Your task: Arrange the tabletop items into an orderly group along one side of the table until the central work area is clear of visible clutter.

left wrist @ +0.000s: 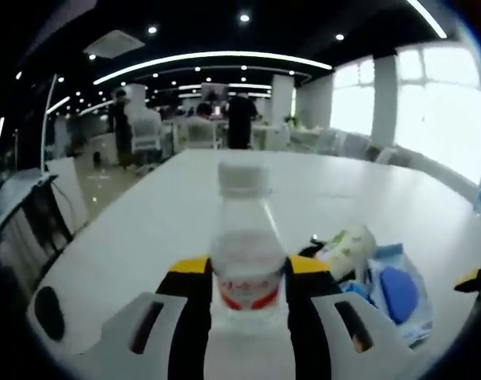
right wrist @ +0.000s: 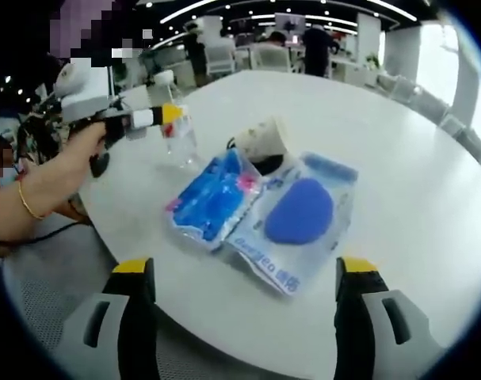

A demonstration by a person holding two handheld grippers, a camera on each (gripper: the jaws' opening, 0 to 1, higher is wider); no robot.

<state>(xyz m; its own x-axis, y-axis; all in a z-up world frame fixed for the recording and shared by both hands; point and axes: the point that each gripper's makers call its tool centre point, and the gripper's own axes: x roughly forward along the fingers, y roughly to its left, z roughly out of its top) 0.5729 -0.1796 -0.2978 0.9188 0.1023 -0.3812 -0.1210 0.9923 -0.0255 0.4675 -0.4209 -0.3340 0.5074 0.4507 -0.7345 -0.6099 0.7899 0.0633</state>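
Observation:
A clear water bottle (left wrist: 246, 253) with a white cap and a red label stands upright on the white table (left wrist: 177, 206), and my left gripper (left wrist: 246, 273) is shut on its body. In the right gripper view the same bottle (right wrist: 179, 131) sits near the table's left edge with the left gripper (right wrist: 149, 117) on it, held by a person's hand. My right gripper (right wrist: 244, 285) stands open above the near table edge, nothing between its fingers. Ahead of it lie two plastic packets, one bright blue (right wrist: 212, 198), one holding a dark blue pad (right wrist: 299, 210), and a tipped white cup (right wrist: 264, 136).
The round white table (right wrist: 398, 142) stretches far and right of the items. Its near edge drops to a grey floor (right wrist: 50, 309). A person's arm (right wrist: 46, 182) reaches in from the left. Chairs and people stand at the far end of the room.

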